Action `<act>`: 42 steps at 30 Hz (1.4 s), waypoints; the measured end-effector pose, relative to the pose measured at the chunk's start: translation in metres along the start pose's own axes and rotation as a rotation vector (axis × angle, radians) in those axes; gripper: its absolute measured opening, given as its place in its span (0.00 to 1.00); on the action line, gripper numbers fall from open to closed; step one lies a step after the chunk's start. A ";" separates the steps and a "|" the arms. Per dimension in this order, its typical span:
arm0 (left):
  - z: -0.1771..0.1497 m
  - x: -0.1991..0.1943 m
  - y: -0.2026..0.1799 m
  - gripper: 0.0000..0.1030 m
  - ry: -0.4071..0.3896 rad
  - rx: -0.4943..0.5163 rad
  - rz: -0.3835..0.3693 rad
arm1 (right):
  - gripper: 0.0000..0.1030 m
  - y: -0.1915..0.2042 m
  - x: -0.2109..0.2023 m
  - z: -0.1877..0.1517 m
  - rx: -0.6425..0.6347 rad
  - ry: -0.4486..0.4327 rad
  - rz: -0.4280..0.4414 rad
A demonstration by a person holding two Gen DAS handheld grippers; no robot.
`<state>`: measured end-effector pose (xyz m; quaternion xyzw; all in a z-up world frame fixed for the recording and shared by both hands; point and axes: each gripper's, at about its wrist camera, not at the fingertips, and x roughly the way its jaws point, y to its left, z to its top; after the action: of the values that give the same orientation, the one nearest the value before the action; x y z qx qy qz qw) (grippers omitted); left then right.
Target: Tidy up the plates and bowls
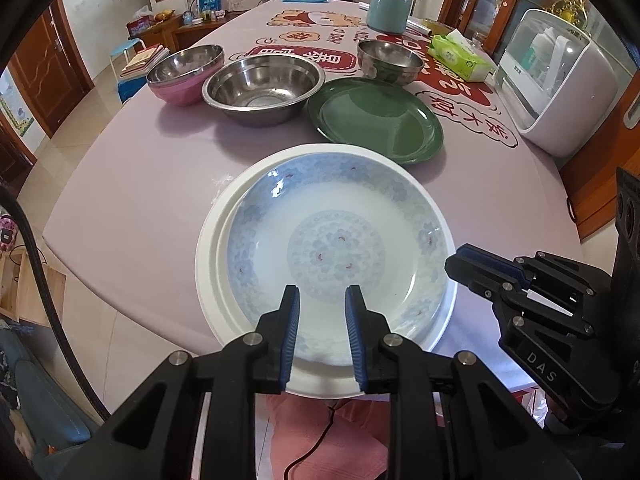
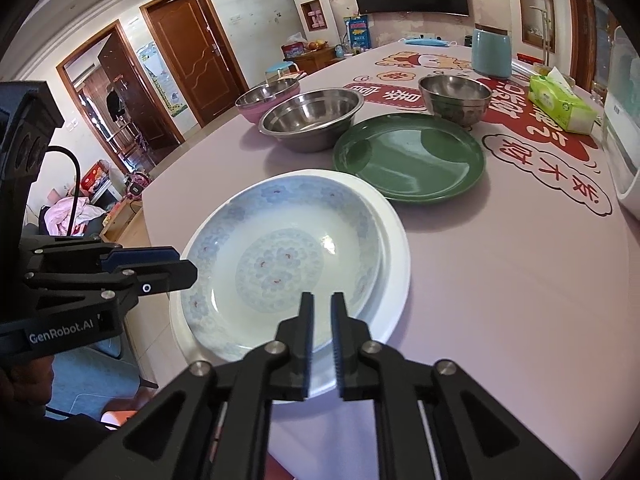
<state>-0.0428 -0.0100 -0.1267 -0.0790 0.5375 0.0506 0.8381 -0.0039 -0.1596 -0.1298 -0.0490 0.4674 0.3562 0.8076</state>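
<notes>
A blue-patterned plate (image 1: pixel 336 248) (image 2: pixel 280 264) sits stacked on a plain white plate (image 1: pixel 208 280) (image 2: pixel 396 280) at the table's near edge. My left gripper (image 1: pixel 322 300) hovers open and empty over the stack's near rim; it also shows in the right wrist view (image 2: pixel 180 266). My right gripper (image 2: pixel 322 304) is open a little and empty above the stack's near right rim; it also shows in the left wrist view (image 1: pixel 460 258). Behind lie a green plate (image 1: pixel 376 118) (image 2: pixel 408 156), a large steel bowl (image 1: pixel 262 88) (image 2: pixel 312 118), a pink-sided steel bowl (image 1: pixel 184 72) (image 2: pixel 266 98) and a small steel bowl (image 1: pixel 390 62) (image 2: pixel 454 98).
A tissue pack (image 1: pixel 460 58) (image 2: pixel 560 106), a teal canister (image 1: pixel 388 10) (image 2: pixel 491 54) and a white appliance (image 1: pixel 556 80) stand at the right and far side. The pink tablecloth (image 1: pixel 140 184) (image 2: pixel 500 280) drops off at the near and left edges.
</notes>
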 end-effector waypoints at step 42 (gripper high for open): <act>0.137 0.046 -0.014 0.78 0.097 -0.054 0.004 | 0.62 -0.156 -0.016 0.058 0.490 -0.028 -0.021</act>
<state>0.1007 0.0022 -0.1111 -0.1029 0.5762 0.0628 0.8084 0.1301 -0.2598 -0.1244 0.1486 0.5283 0.2244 0.8053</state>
